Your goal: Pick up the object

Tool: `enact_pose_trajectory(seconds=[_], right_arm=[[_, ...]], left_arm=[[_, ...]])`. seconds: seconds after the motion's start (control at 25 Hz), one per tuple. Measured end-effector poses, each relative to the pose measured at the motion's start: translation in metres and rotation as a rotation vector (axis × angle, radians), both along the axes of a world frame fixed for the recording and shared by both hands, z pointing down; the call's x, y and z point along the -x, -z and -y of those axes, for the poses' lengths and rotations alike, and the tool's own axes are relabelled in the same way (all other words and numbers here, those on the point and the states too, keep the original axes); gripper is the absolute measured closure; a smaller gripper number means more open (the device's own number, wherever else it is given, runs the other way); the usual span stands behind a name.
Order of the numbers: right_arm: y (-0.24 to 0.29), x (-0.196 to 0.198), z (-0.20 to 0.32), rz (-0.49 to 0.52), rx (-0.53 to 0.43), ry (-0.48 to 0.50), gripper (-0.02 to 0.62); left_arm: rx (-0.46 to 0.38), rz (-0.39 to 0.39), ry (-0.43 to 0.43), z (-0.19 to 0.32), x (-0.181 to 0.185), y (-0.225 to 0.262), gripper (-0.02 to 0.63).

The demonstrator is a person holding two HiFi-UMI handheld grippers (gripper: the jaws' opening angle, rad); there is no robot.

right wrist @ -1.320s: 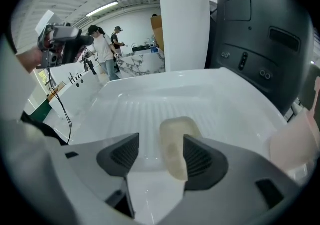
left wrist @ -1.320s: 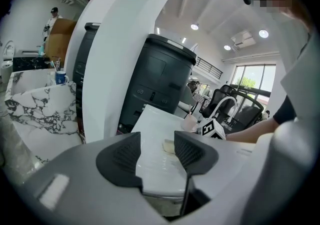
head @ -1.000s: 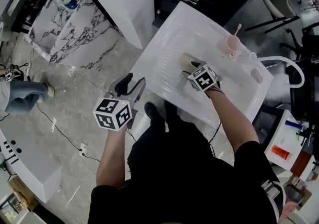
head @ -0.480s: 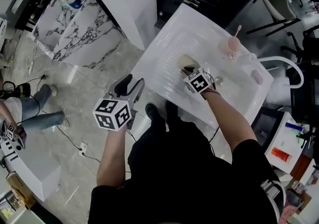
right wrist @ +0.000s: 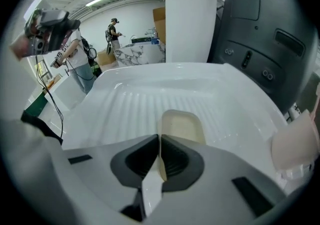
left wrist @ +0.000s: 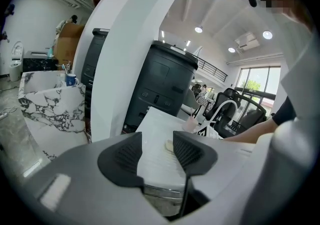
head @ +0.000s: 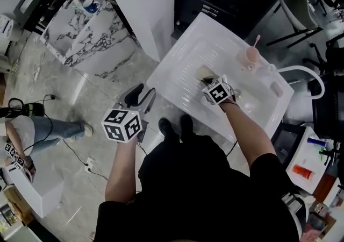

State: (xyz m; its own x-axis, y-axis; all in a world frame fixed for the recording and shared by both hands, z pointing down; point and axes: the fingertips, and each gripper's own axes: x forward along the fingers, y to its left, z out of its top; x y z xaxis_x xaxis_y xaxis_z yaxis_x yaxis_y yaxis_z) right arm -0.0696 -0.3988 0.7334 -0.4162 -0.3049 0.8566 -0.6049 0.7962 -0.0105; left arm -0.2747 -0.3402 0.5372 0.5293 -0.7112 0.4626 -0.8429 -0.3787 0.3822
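The right hand-held gripper (right wrist: pixel 159 155) has just been closing and is pinched on the near rim of the dish (right wrist: pixel 183 124), set mid-way across the ridged white tabletop (right wrist: pixel 125 104). A pink cup (head: pixel 250 56) is seen to the far right. The left hand-held gripper (left wrist: pixel 157 153) is held left of the tabletop, over the floor (head: pixel 80 90). Its jaws are spread, just narrowed slightly, with nothing between them.

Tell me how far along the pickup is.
Done: the right gripper is at the cream dish. In hand: its jaws have just been closing and now pinch the dish's near rim. Remaining: the lift; the dish appears to rest on the white basin. The left gripper hangs open and empty off to the side.
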Motion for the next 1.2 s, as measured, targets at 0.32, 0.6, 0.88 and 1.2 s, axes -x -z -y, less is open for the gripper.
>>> enact_pose_trajectory(seconds=[0.32,0.6,0.88,1.2], right_arm=[[0.03,-0.007,0.003,0.042,-0.026,-0.074,0.568],[0.083,0.01,0.011,0.093,-0.106,-0.099,0.568],[0.136,0.03,0.012,0.13,-0.182,-0.107,0.569],[0.194,0.063,0.011,0.25,-0.261,-0.064,0.569]], left_arm=[[-0.019,-0.022,0.022,0.006,0.025,0.009,0.414],[-0.053,-0.039,0.001,0.016,0.041,0.018,0.425],[-0.108,-0.045,-0.028,0.028,0.057,0.028,0.433],[-0.156,-0.044,-0.005,0.036,0.069,0.043,0.445]])
